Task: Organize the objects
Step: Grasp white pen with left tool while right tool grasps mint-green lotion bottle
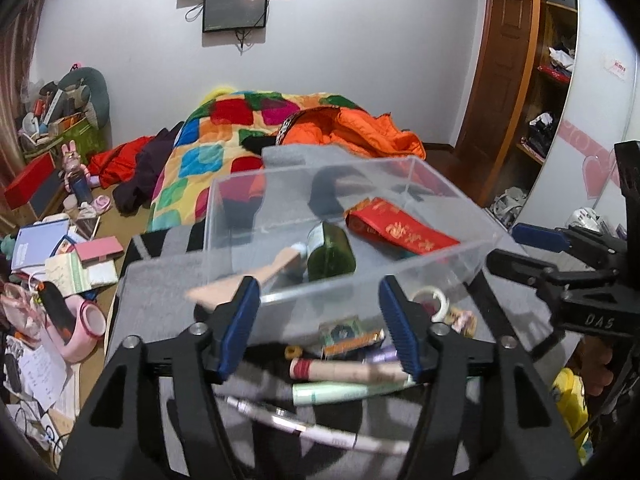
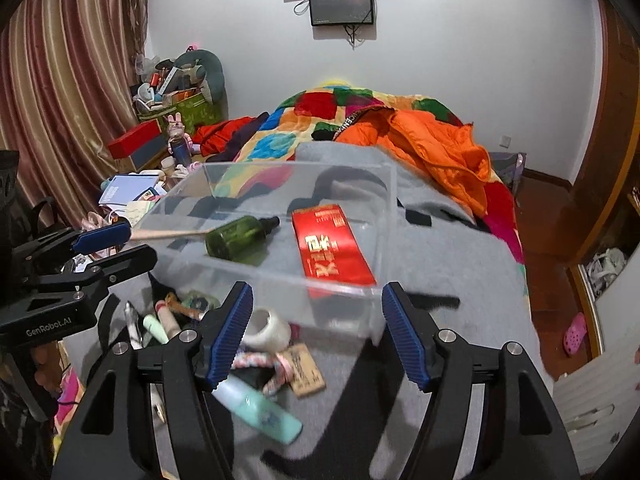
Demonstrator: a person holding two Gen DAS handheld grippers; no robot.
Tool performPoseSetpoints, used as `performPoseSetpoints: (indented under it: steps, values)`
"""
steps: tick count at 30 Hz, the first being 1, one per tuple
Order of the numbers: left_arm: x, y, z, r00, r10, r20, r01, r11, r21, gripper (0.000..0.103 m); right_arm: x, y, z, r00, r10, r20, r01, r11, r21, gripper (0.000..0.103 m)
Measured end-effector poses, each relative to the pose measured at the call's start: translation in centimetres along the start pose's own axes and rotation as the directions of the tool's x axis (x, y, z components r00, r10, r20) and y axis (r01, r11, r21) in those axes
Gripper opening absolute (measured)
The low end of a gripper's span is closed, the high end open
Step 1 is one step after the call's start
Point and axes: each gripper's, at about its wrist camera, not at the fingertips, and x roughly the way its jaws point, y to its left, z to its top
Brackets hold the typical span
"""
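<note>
A clear plastic box point(image 1: 448, 258) point(image 2: 384, 216) stands on a grey blanket. It holds a green bottle point(image 1: 330, 254) point(image 2: 238, 236), a red carton point(image 1: 400, 229) point(image 2: 330, 246) and a wooden spatula point(image 1: 244, 280) point(image 2: 168, 234) that pokes over its left wall. My left gripper point(image 1: 320, 330) is open and empty above loose tubes point(image 1: 348, 372) and a small packet point(image 1: 348, 334) in front of the box. My right gripper point(image 2: 316, 334) is open and empty above a tape roll point(image 2: 268, 328), a mint bottle point(image 2: 260, 410) and a tag point(image 2: 304, 368).
A patchwork quilt point(image 2: 280, 140) and an orange jacket point(image 2: 440, 148) lie behind the box. A cluttered desk point(image 1: 52, 264) with books and a pink object is on the left. A wardrobe point(image 1: 540, 80) stands on the right.
</note>
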Motion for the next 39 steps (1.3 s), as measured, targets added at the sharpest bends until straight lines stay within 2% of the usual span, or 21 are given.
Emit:
performPoseSetpoints:
  steps: [5,9,15,20,23,25,27,29,31,33,35,39]
  values:
    - [-0.3,0.1,-2.4,0.999,0.029,-0.030,-0.029,1.000,0.004,0.070,-0.5,-0.2,-2.2,1.000,0.022,-0.021,-0.021,1.000,0.010,0.064]
    - [0.4,0.3,-4.1,0.997,0.014,-0.079,-0.016,1.000,-0.021,0.070,-0.3,0.4,-4.1,0.997,0.049,-0.057,-0.049,0.999,-0.003,0.064]
    - [1.9,-0.2,-6.4,0.989,0.033,-0.144,-0.037,0.999,-0.030,0.070,0.1,2.2,-6.5,0.991,0.072,-0.109,-0.082,0.992,-0.092,0.064]
    - [1.5,-1.0,-8.0,0.984,0.112,-0.137,-0.110,0.994,0.024,0.070,1.4,2.4,-7.1,0.986,0.079,-0.148,-0.093,0.992,-0.089,0.064]
    - [0.8,-0.5,-8.8,0.986,0.113,-0.126,-0.112,0.994,0.012,0.073,1.8,2.7,-7.4,0.985,0.081,-0.151,-0.095,0.992,-0.087,0.064]
    - [0.2,0.2,-9.0,0.986,0.109,-0.123,-0.111,0.994,-0.015,0.079,1.9,2.9,-7.5,0.985,0.088,-0.150,-0.102,0.991,-0.090,0.064]
    - [-0.3,1.0,-9.4,0.986,0.112,-0.119,-0.117,0.992,-0.037,0.080,1.8,3.0,-7.8,0.984,0.097,-0.148,-0.111,0.990,-0.088,0.061]
    - [-0.7,1.6,-9.5,0.988,0.101,-0.118,-0.109,0.992,-0.061,0.080,2.0,3.0,-7.9,0.983,0.104,-0.154,-0.119,0.989,-0.090,0.047]
    - [-1.3,2.1,-9.7,0.989,0.087,-0.119,-0.098,0.991,-0.087,0.076,2.0,3.0,-8.0,0.981,0.104,-0.162,-0.120,0.989,-0.089,0.043]
    - [-1.9,2.4,-9.9,0.990,0.061,-0.127,-0.073,0.993,-0.095,0.064,1.7,2.9,-8.2,0.981,0.111,-0.161,-0.127,0.988,-0.090,0.042]
    - [-2.2,2.5,-9.9,0.990,0.041,-0.136,-0.055,0.993,-0.101,0.059,1.2,2.9,-8.4,0.981,0.111,-0.157,-0.128,0.987,-0.102,0.042]
    - [-1.9,2.6,-9.7,0.989,0.016,-0.147,-0.032,0.994,-0.107,0.058,0.4,3.5,-9.1,0.978,0.127,-0.168,-0.150,0.980,-0.134,0.042]
